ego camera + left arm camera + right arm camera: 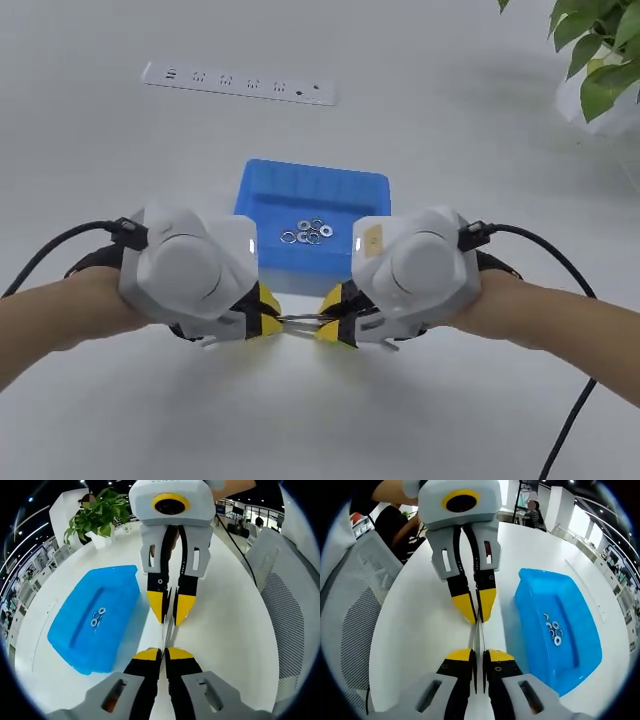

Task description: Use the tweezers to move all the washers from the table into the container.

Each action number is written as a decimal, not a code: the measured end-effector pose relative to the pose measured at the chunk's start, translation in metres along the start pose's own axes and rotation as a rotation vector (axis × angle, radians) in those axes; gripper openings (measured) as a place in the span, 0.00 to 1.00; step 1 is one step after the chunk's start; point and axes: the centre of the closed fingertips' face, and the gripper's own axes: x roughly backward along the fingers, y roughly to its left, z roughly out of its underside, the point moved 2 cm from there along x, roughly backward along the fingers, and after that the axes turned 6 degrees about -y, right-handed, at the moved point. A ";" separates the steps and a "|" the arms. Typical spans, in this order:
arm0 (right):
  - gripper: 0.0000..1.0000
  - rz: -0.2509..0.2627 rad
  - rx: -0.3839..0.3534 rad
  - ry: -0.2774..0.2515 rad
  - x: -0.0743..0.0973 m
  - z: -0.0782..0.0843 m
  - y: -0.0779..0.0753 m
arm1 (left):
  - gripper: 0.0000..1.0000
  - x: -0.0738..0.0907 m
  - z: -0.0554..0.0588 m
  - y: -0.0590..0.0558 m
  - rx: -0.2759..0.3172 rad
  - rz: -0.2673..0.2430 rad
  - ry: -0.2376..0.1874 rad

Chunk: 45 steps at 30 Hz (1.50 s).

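A blue container [270,195] sits on the white table just beyond the grippers, with several metal washers [307,233] lying together on its floor. Silver tweezers [300,320] hang level between the two grippers, which face each other tip to tip. My left gripper [268,312] is shut on one end and my right gripper [335,318] is shut on the other. In the left gripper view my own jaws [162,654] pinch the tweezers [166,632], with the container [115,585] and washers [97,616] to the left. The right gripper view shows my jaws [479,654] closed on the tweezers [478,637], container [580,630] to the right.
A white power strip [238,83] lies at the far side of the table. A potted plant [600,55] stands at the far right corner. Black cables trail from both grippers. A mesh chair [285,615] stands beside the table.
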 end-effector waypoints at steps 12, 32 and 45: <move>0.16 0.025 -0.011 0.042 0.000 0.000 -0.001 | 0.08 0.000 0.001 -0.002 0.014 0.008 0.020; 0.27 0.254 -0.421 -0.346 0.063 -0.012 0.020 | 0.50 0.053 0.001 -0.010 0.250 -0.184 -0.137; 0.49 0.398 -0.225 -0.288 0.137 0.013 0.049 | 0.83 0.127 -0.023 -0.030 0.288 -0.369 -0.345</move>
